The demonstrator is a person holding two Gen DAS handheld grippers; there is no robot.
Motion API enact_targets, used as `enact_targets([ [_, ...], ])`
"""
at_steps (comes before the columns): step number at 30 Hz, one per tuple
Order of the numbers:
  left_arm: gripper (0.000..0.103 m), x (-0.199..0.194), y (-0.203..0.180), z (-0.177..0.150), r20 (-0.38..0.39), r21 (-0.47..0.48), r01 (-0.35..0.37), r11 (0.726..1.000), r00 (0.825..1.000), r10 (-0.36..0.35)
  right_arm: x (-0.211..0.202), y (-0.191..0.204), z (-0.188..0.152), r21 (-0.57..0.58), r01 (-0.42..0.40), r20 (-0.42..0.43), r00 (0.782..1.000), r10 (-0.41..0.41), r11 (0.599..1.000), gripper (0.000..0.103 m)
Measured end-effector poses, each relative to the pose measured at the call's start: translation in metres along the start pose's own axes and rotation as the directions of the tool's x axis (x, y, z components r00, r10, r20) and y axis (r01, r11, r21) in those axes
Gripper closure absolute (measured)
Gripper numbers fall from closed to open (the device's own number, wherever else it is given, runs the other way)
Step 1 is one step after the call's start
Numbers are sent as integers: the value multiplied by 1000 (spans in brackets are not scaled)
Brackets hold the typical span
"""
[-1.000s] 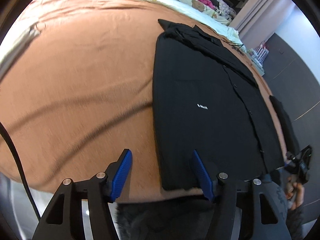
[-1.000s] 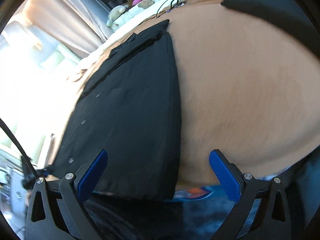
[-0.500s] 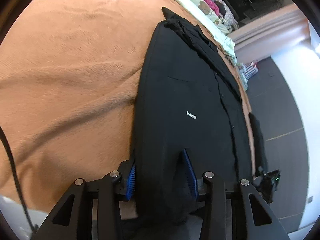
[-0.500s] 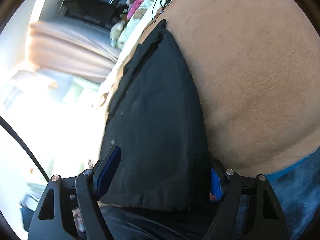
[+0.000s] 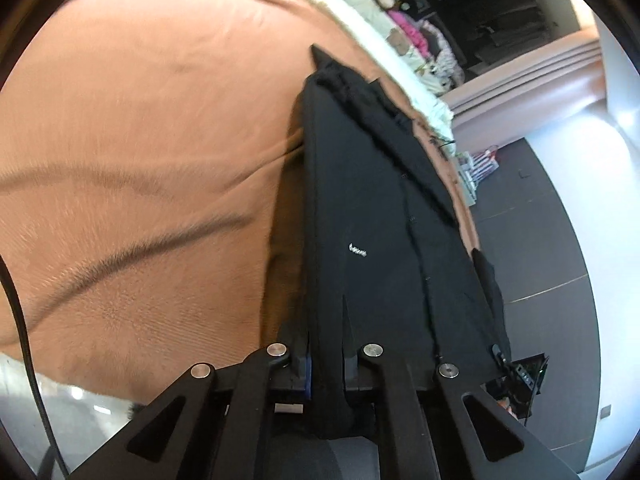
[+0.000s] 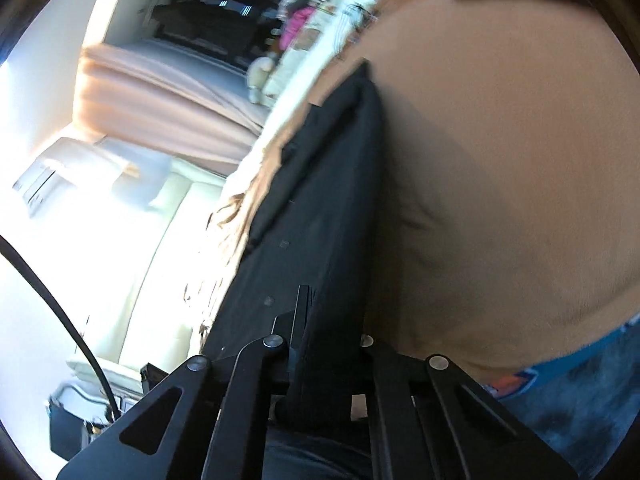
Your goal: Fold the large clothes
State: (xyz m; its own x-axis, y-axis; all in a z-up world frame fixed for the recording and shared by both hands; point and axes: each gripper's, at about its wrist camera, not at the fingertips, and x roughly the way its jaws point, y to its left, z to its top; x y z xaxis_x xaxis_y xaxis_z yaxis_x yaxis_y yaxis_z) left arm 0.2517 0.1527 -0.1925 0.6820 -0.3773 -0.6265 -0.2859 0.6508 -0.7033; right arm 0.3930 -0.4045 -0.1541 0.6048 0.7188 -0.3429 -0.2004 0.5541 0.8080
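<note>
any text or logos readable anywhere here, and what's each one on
Small white mark on the chest of the black shirt: too small and blurred to read.
Orange and blue print at the bed's near edge: no letters can be made out.
Nothing else in either view carries readable text.

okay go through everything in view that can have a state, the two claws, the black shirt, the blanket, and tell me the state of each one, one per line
Left claw: shut on the black shirt's near hem, having just been closing.
Right claw: shut on the same hem, having just been closing.
Black shirt: buttoned, collar at the far end, near hem pinched and lifted off the bed.
Orange blanket: spread over the bed, creased beside the shirt.
</note>
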Motion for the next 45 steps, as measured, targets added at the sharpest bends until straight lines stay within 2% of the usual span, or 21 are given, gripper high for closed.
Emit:
enact_targets([
  [6,96,-54,-21,-5,74,30,43,999,996,-45,-35,37,-3,-68,-59,32,998,61,996,101],
  [13,96,-115,-49,-22,155,65,80,995,984,-89,-76,56,-34,-132,-114,46,992,121,985,101],
  [18,96,-158,-57,-49,190,83,95,992,976,-109,-93,54,-54,-150,-135,56,988,145,979,101],
  [21,96,-173,-63,-60,200,80,98,992,973,-112,-114,49,-65,-149,-143,58,986,153,978,101],
  [34,96,-237,-86,-112,256,151,118,981,954,-154,-144,46,-85,-201,-197,71,974,215,960,101],
  [39,95,-246,-95,-105,273,176,114,978,949,-160,-150,41,-81,-227,-201,85,971,225,953,101],
  [45,95,-238,-104,-71,284,186,141,973,940,-190,-132,40,-48,-259,-171,117,971,207,950,101],
])
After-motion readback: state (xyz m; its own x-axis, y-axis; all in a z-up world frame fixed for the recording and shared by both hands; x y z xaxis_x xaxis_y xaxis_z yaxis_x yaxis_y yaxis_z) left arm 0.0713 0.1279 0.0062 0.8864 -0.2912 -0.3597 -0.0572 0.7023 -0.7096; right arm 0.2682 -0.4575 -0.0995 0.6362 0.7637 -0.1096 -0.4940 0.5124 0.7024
